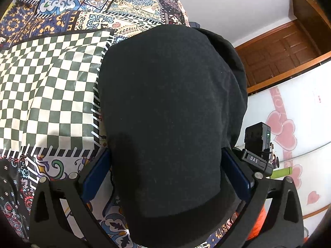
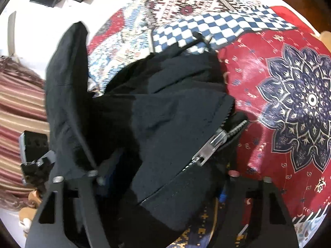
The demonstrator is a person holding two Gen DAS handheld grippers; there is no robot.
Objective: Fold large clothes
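A large black zip jacket [image 1: 169,107] lies over a patchwork-patterned cloth [image 1: 51,78]. In the left wrist view its smooth black fabric fills the space between my left gripper's [image 1: 165,157] blue-padded fingers [image 1: 97,171], which stand wide apart with cloth draped over them. In the right wrist view the jacket [image 2: 165,128] is bunched, with its silver zipper pull [image 2: 213,144] showing. My right gripper [image 2: 163,177] is buried in the folds; one finger [image 2: 107,171] shows at the left, and its fingertips are hidden.
The patterned cloth [image 2: 289,103] covers the surface, with a red flower panel at the right. A brown wooden door [image 1: 279,49] and a white panel with pink hearts [image 1: 289,134] stand beyond the edge. A striped rug [image 2: 18,107] lies at the left.
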